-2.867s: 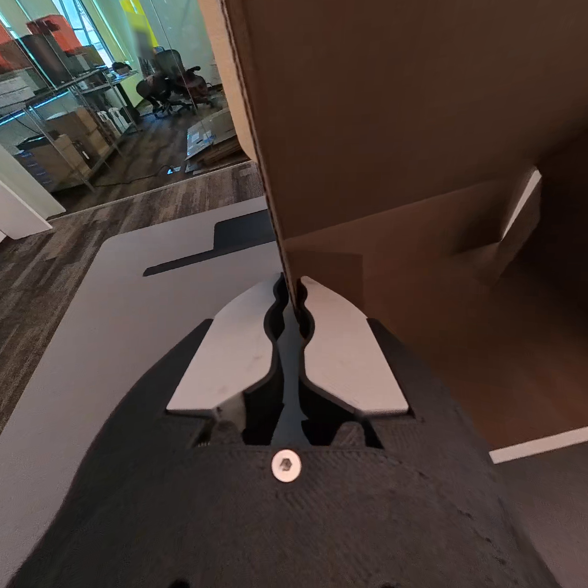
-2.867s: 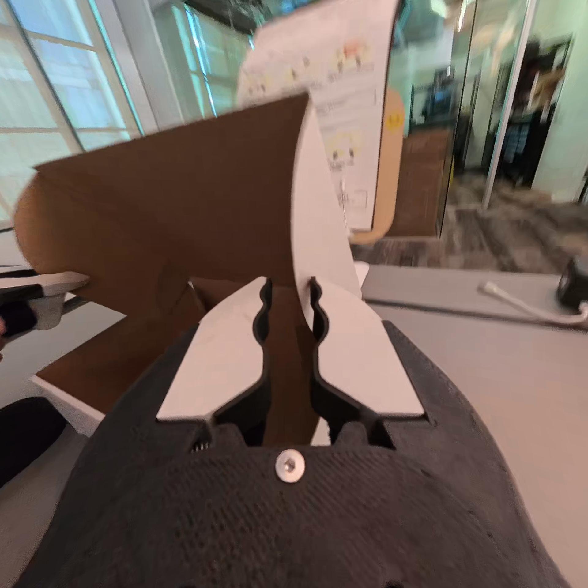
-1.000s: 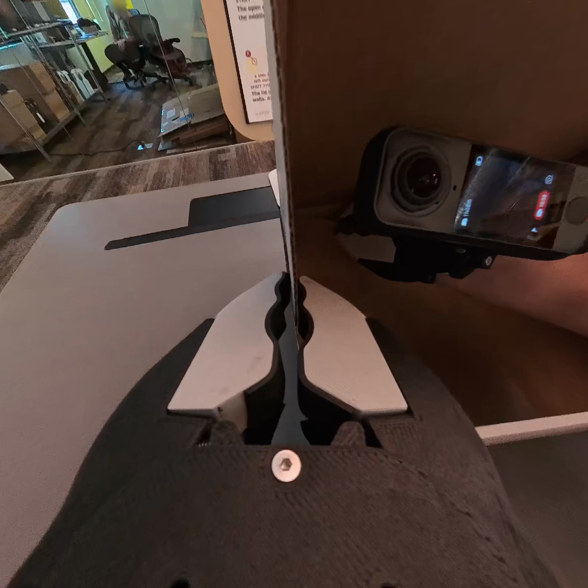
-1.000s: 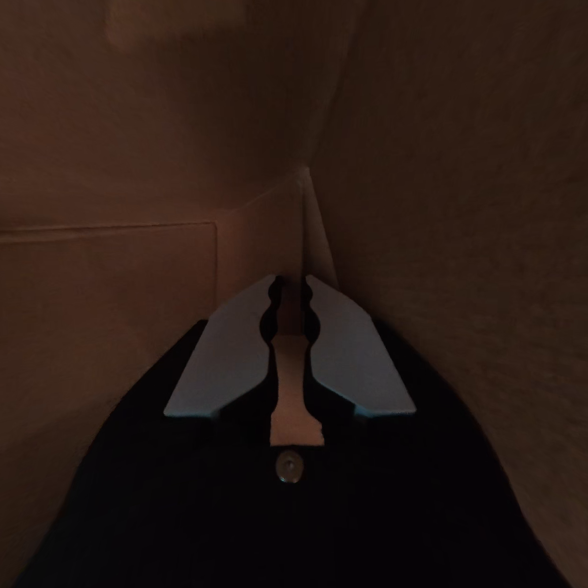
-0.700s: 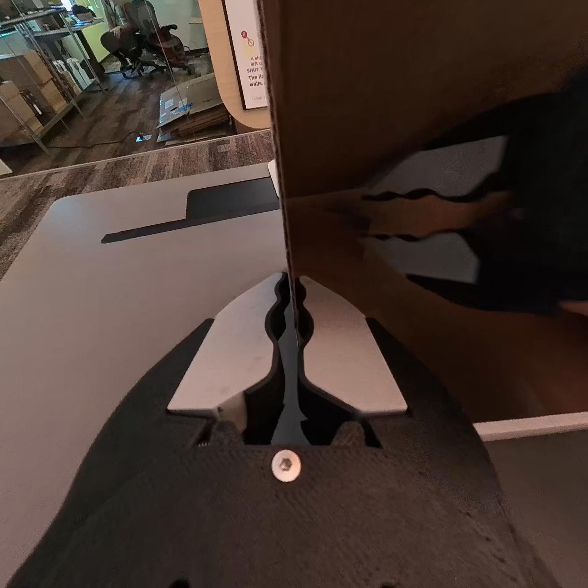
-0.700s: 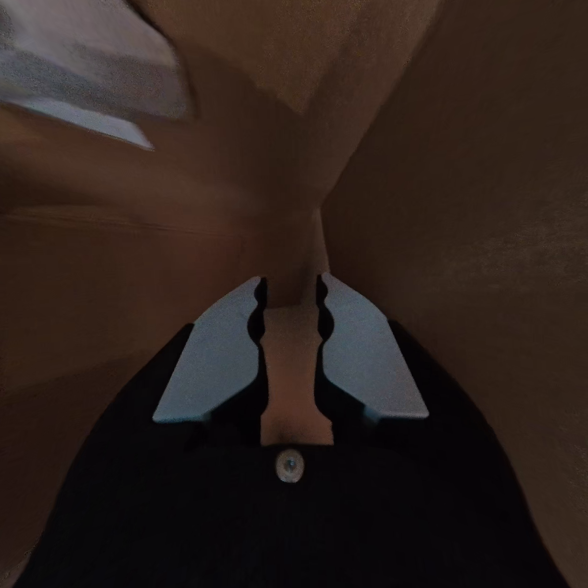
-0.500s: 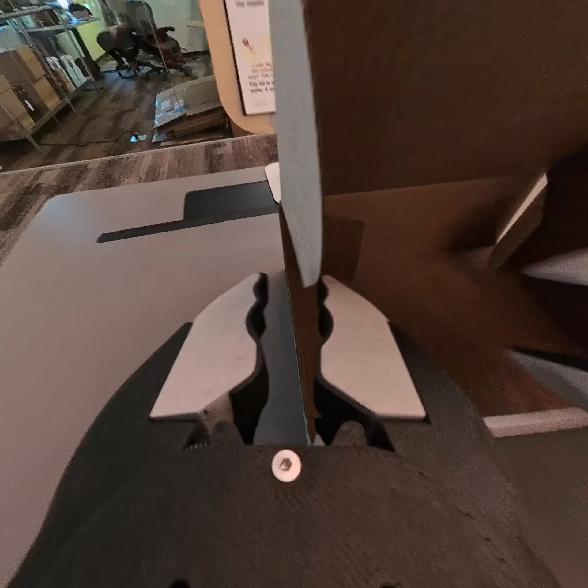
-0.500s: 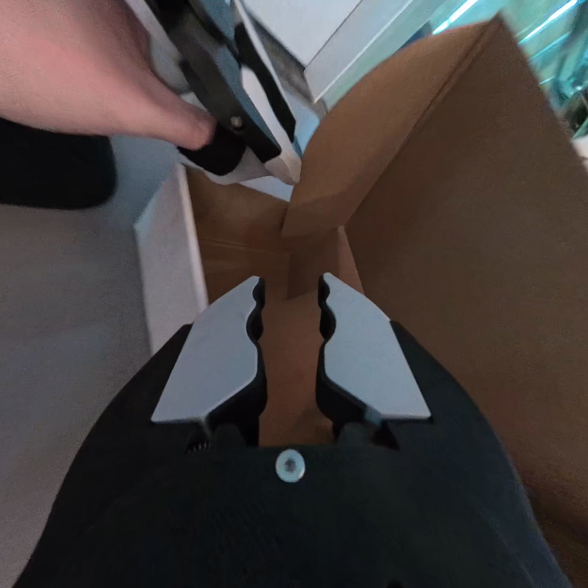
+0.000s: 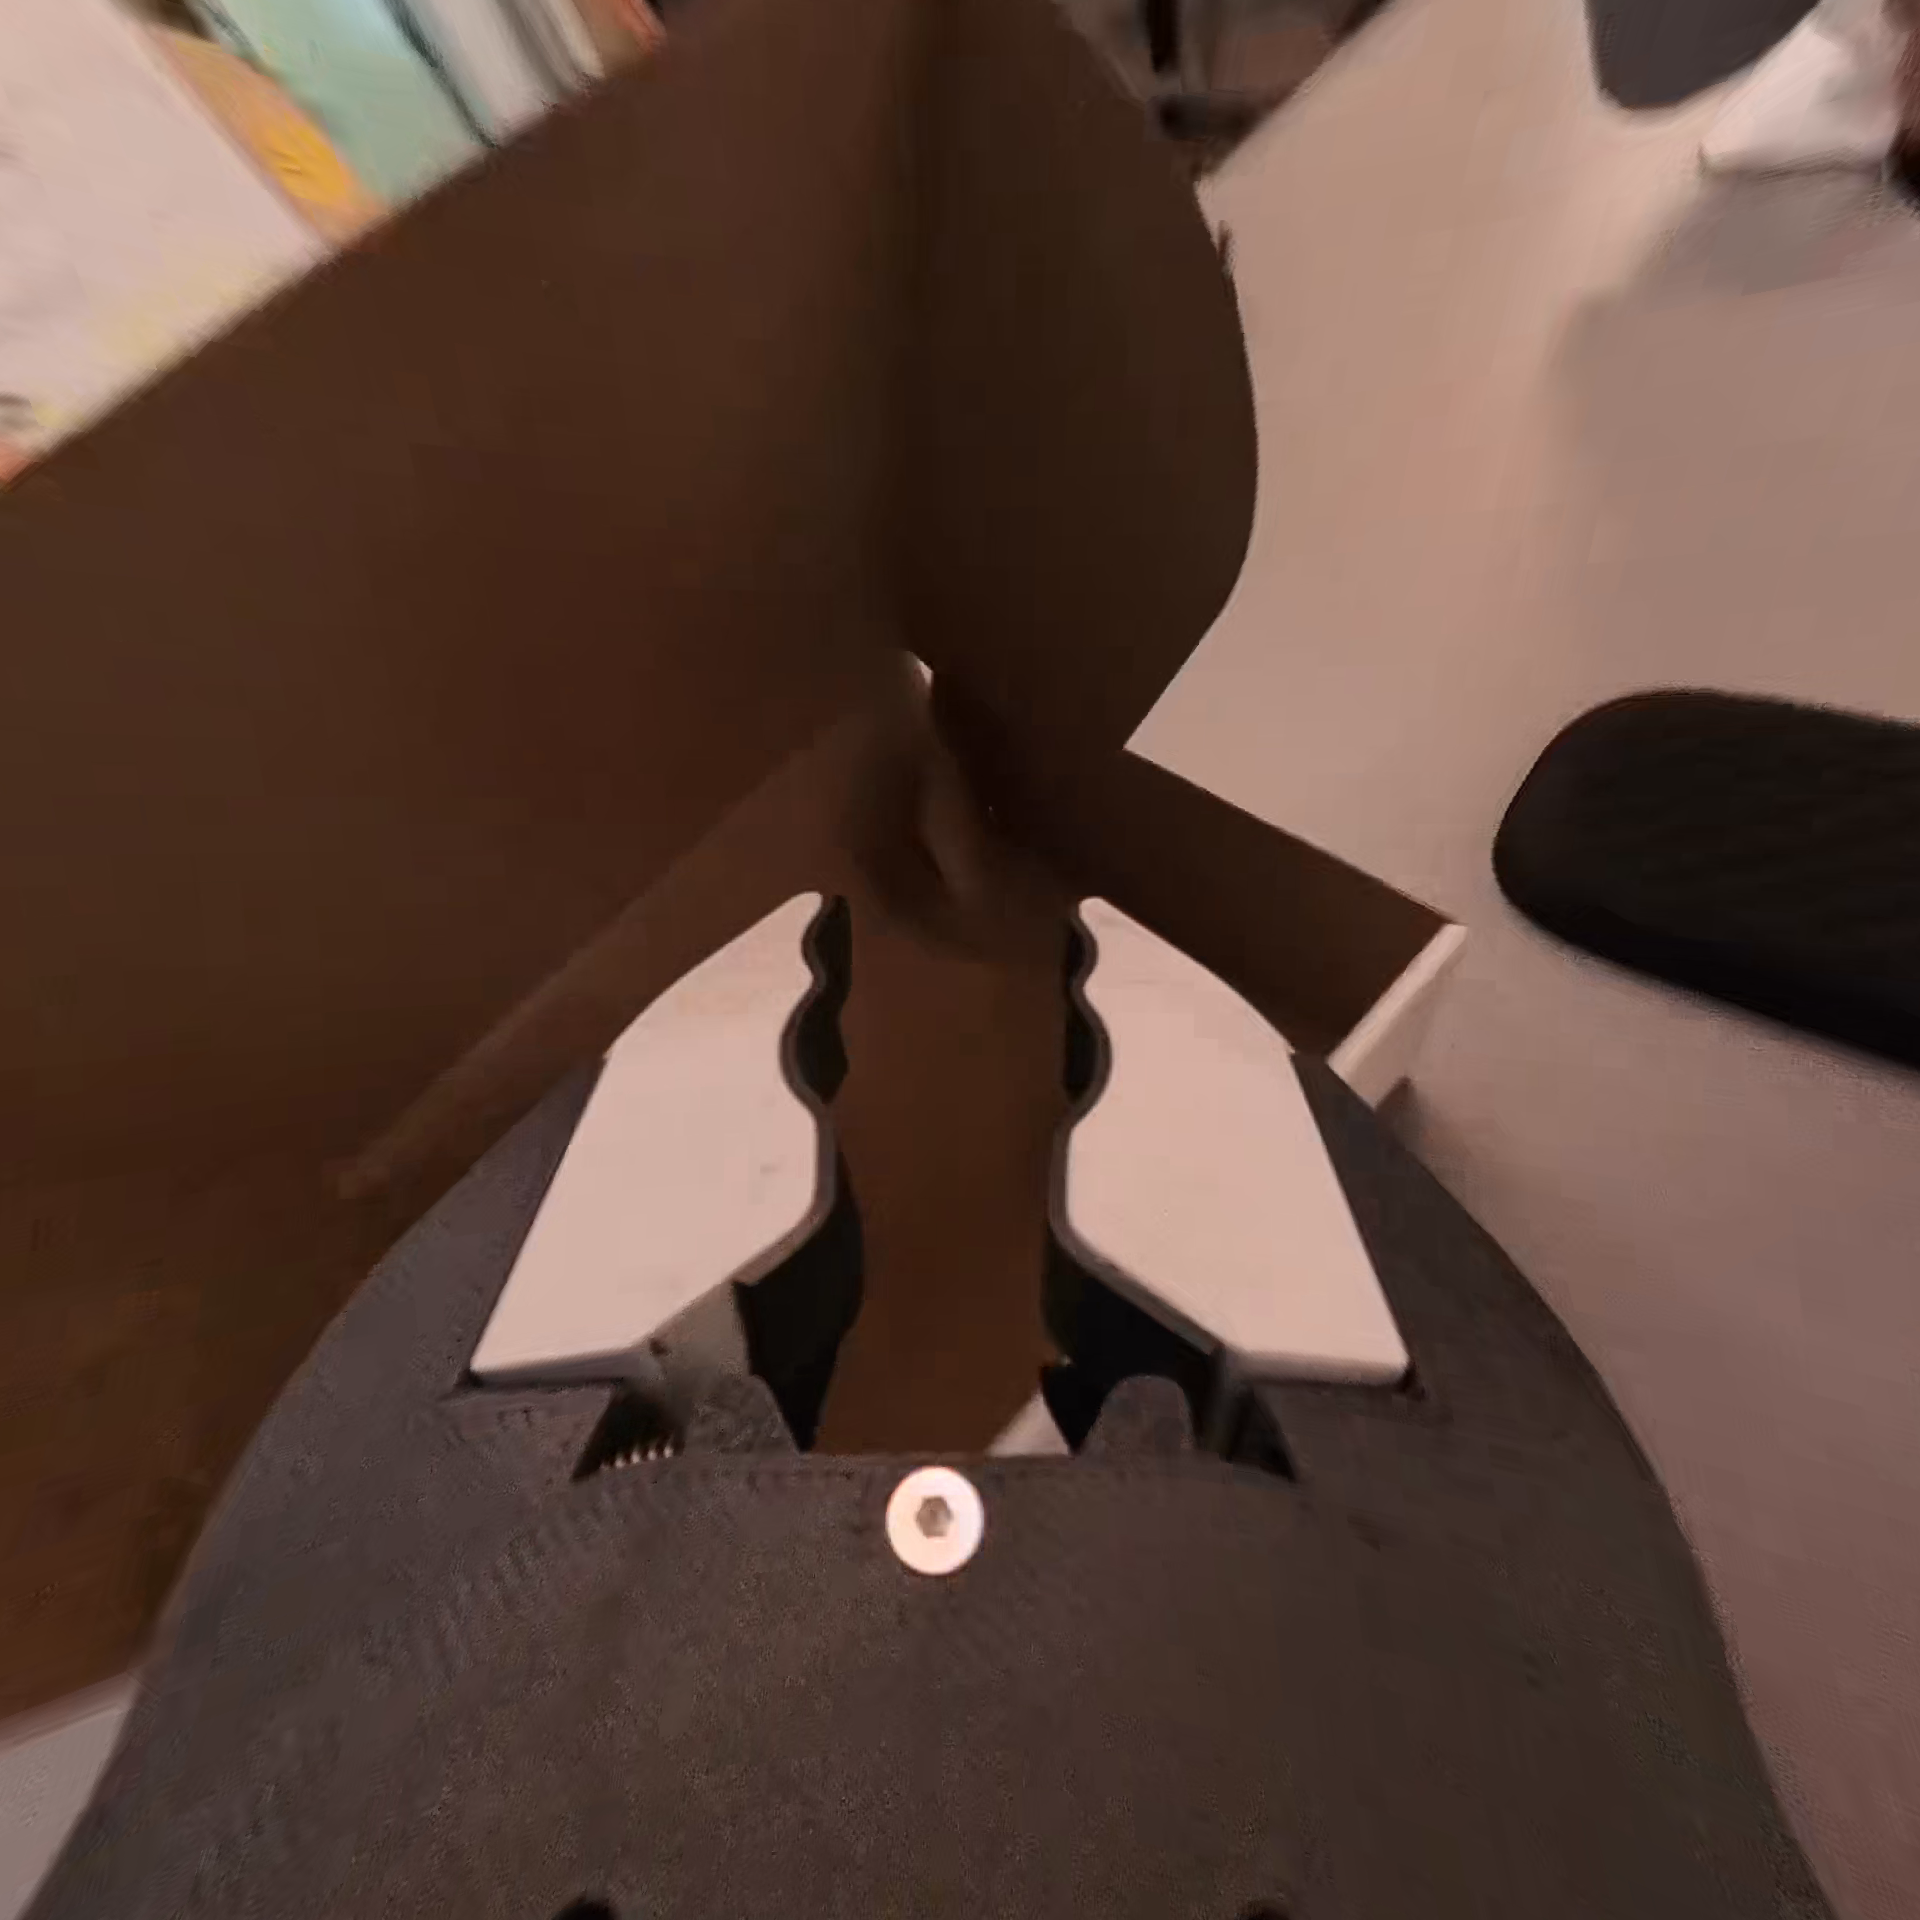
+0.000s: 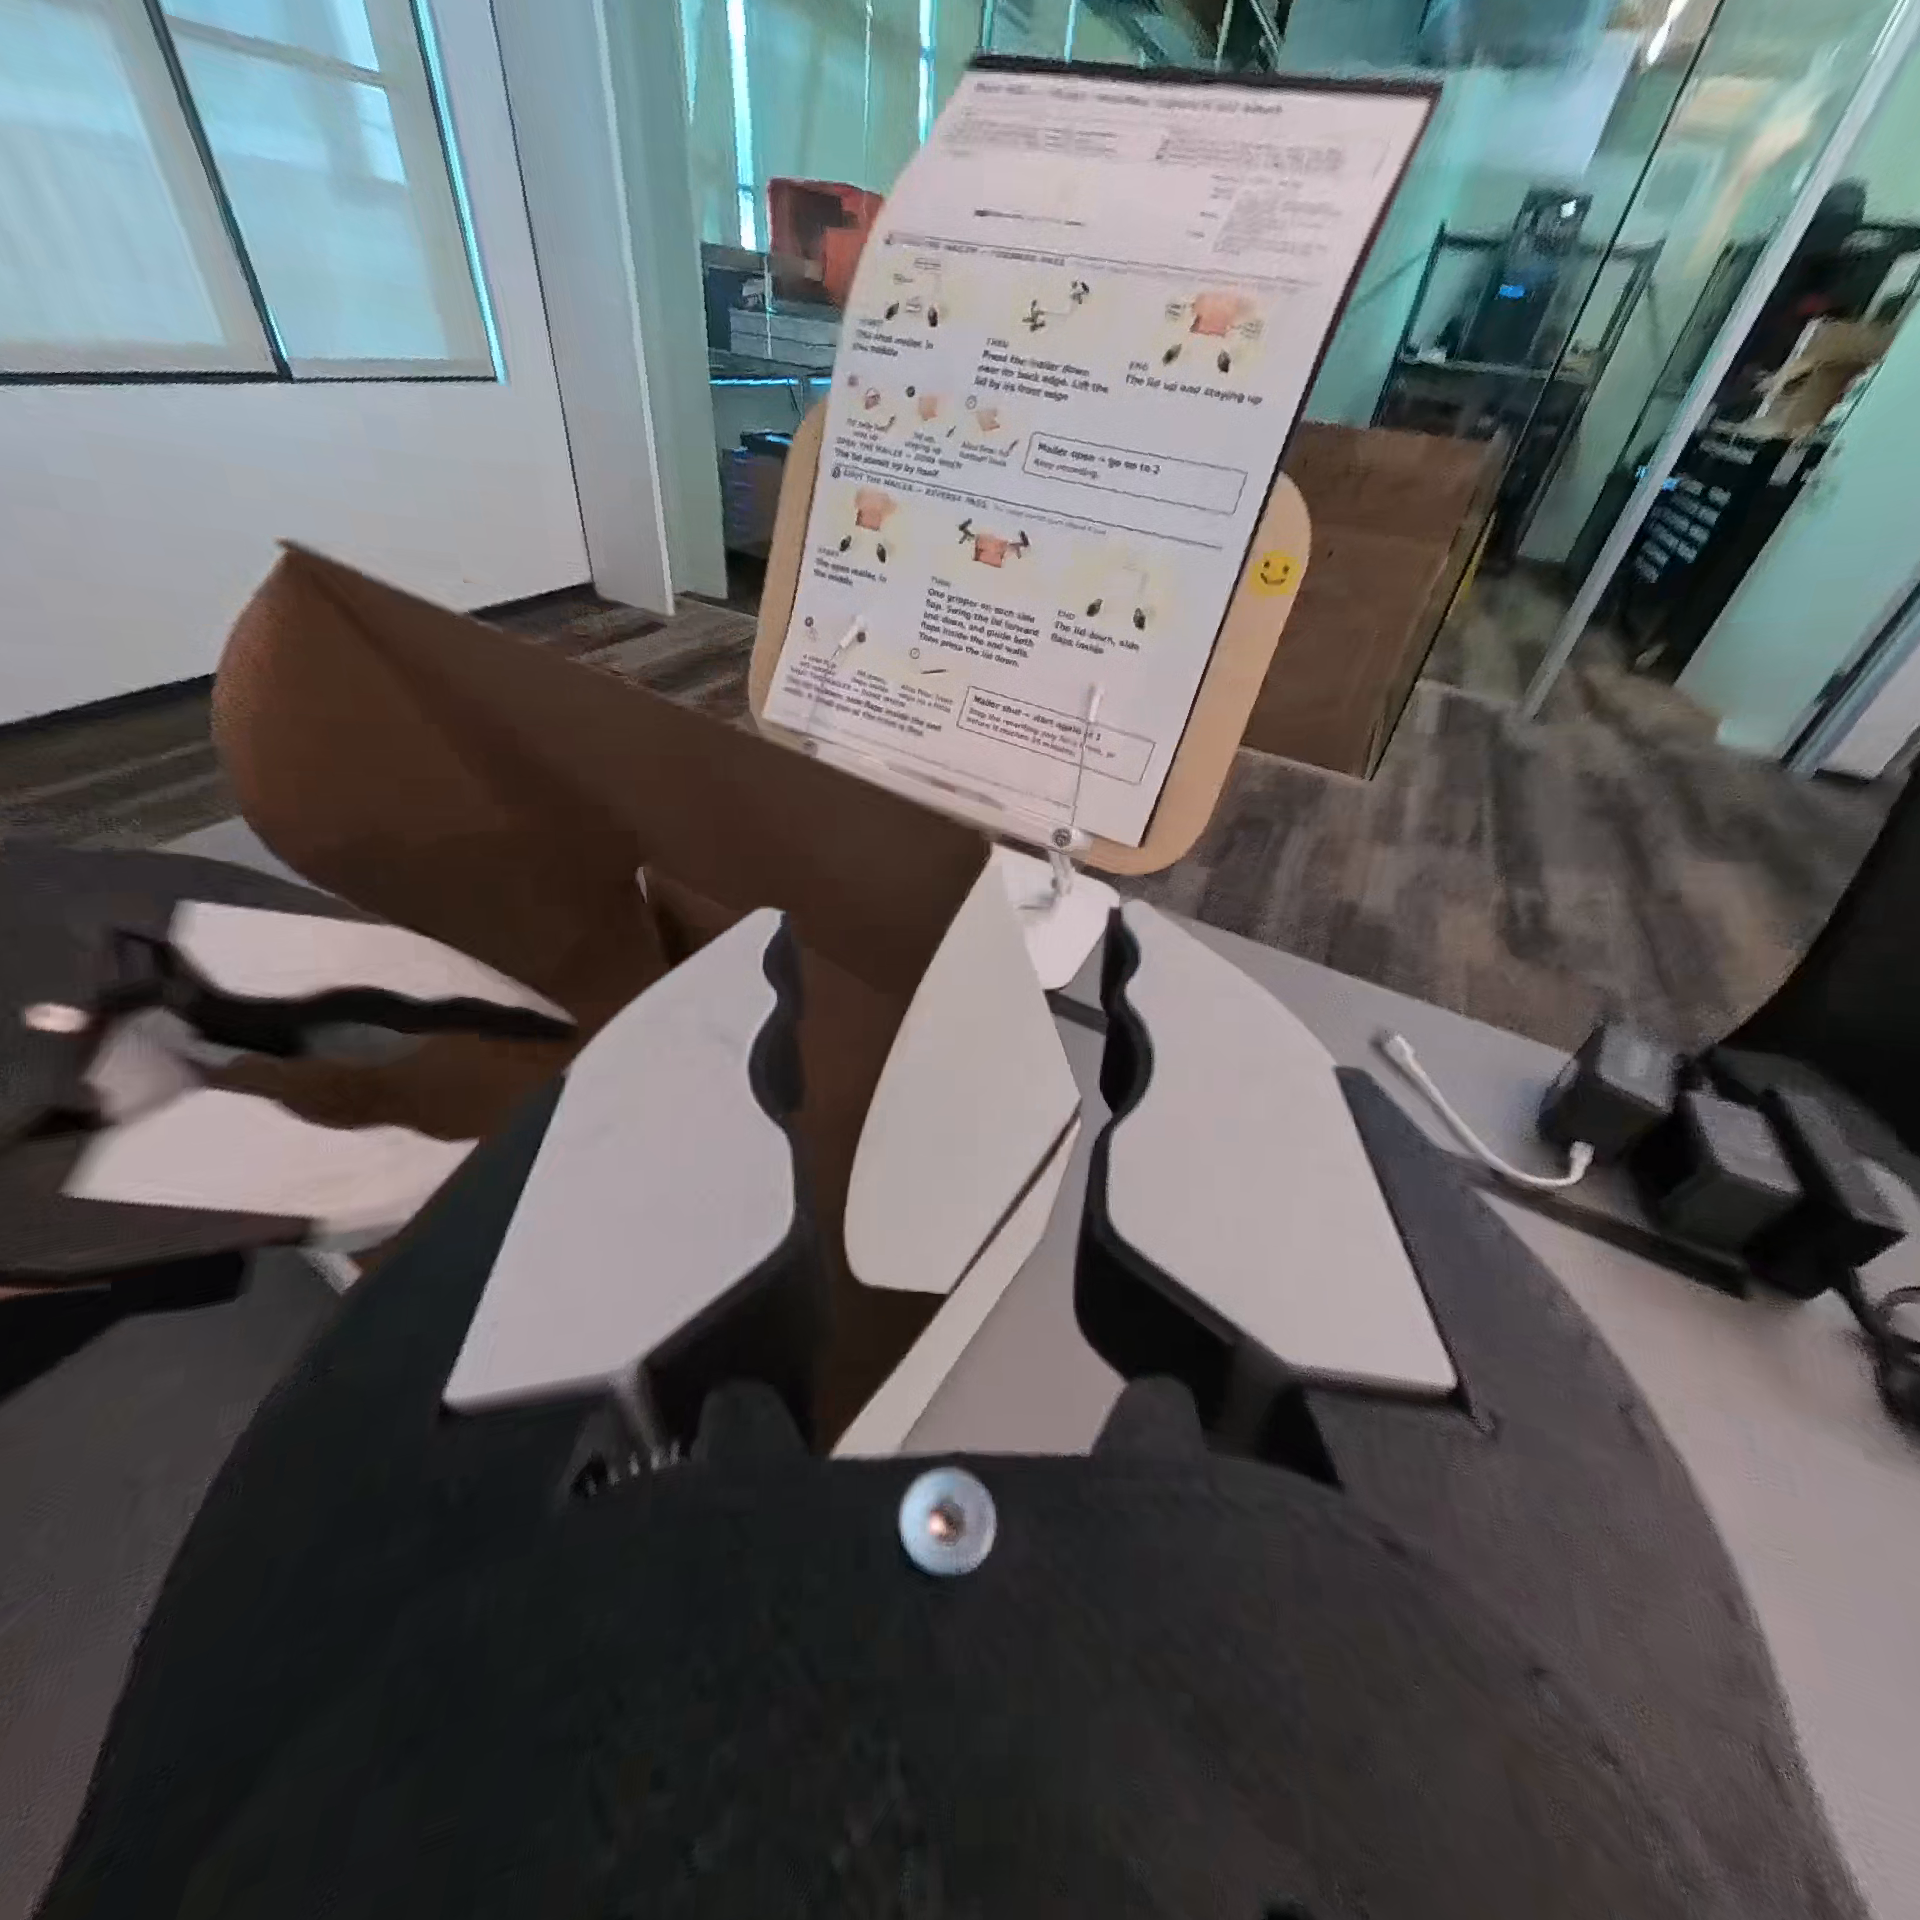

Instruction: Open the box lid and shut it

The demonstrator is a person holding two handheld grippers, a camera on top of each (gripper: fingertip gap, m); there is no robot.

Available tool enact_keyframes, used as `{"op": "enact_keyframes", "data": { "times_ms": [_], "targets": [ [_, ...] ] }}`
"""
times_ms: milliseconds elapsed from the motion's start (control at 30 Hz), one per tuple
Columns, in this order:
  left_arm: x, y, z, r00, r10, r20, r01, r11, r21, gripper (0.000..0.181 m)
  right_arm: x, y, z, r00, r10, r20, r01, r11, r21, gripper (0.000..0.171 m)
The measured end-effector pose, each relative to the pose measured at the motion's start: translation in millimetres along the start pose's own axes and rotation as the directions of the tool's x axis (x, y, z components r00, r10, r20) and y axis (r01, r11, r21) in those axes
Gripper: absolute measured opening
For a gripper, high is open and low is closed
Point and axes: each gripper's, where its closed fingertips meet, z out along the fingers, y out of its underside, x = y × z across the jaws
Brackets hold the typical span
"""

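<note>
Grey office table point(image 10: 1621, 1340), cardboard box lid point(image 10: 499, 769) raised.
Left gripper point(image 9: 951, 914) and right gripper point(image 10: 945, 935) both gape, side flaps between their jaws untouched.

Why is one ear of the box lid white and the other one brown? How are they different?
The right flap shows its white face, while the left flap shows its brown face. The right flap sits between the open fingers of the right gripper, with gaps on both sides. The left flap rises past the tips of the left gripper. Both are rounded cardboard ears.
</note>
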Motion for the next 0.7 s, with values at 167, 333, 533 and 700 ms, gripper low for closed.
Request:
{"op": "enact_keyframes", "data": {
  "times_ms": [167,333,533,700],
  "targets": [
    [-3,11,86,0.976,0.174,-0.129,-0.192,0.971,-0.143,0.039,0,25,28,0.999,0.05,-0.01,-0.051,0.986,-0.158,0.06],
    [1,19,127,0.853,0.505,-0.136,-0.519,0.848,-0.109,0.03,4,50,37,0.995,0.083,-0.053,-0.093,0.968,-0.233,0.054],
    [-2,38,152,0.88,0.433,-0.196,-0.469,0.857,-0.212,0.033,16,61,43,0.987,0.095,-0.133,-0.125,0.963,-0.239,0.033],
    [-8,37,159,0.922,0.352,-0.159,-0.374,0.917,-0.137,0.032,23,62,43,0.977,0.17,-0.126,-0.191,0.965,-0.181,0.041]
  ]
}}
